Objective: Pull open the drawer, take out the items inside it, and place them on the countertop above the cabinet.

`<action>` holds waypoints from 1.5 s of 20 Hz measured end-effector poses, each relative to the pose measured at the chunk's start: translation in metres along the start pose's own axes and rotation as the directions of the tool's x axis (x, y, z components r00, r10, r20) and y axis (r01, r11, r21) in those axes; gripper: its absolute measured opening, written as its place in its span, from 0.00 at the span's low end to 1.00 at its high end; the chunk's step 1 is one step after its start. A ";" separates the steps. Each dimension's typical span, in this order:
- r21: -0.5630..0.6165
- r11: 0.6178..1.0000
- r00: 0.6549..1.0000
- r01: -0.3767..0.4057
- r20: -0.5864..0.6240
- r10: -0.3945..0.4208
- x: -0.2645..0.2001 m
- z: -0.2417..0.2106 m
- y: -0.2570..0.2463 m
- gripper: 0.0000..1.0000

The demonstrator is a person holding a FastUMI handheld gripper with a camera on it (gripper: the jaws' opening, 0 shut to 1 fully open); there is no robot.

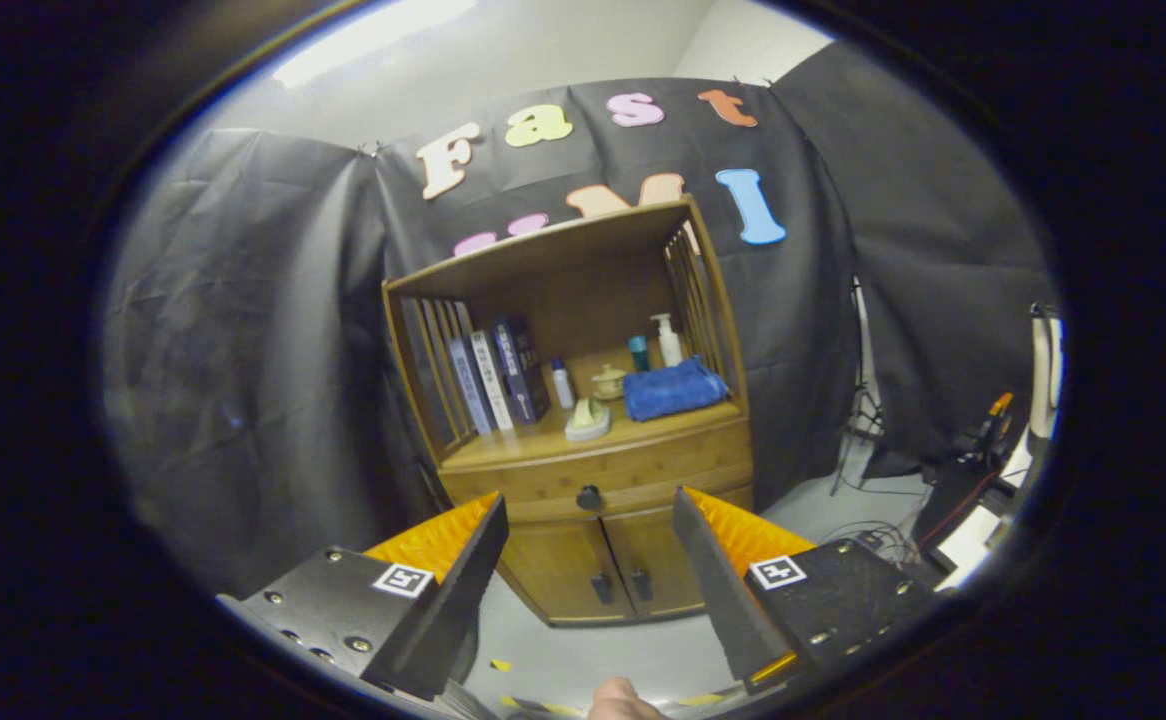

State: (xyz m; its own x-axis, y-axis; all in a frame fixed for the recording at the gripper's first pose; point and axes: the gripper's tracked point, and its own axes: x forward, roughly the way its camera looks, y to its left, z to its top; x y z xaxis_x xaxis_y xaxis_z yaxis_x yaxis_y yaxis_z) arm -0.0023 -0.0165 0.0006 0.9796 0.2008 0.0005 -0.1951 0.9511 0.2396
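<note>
Jaws (588, 510) stand spread wide, grasping nothing, aimed at the cabinet (583, 560) well ahead. Drawer (603, 478) sits closed below the worktop (543, 440); its dark knob (589, 497) appears between the two fingertips, apart from both. Worktop carries books (498, 375) at the left, a blue towel (673, 388) at the right, bottles (665, 340) behind it, and a small pale dish (588, 420) near the front. Two lower doors (608, 570) are closed.

Dim fisheye view, ceiling light (373, 45) glaring, edges warped.
</note>
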 end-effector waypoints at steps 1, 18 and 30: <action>0.021 0.997 0.997 -0.072 0.044 0.071 0.019 0.020 0.005 0.99; -0.120 0.986 0.987 0.116 0.125 -0.101 0.102 -0.023 -0.325 0.99; -0.229 0.962 0.986 0.146 0.115 -0.123 0.024 -0.034 -0.312 0.99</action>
State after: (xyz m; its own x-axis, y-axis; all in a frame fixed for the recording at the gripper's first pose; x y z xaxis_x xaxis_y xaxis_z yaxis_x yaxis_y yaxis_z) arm 0.0800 -0.3007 -0.1072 0.9951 0.0544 0.0826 -0.0552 0.9984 0.0085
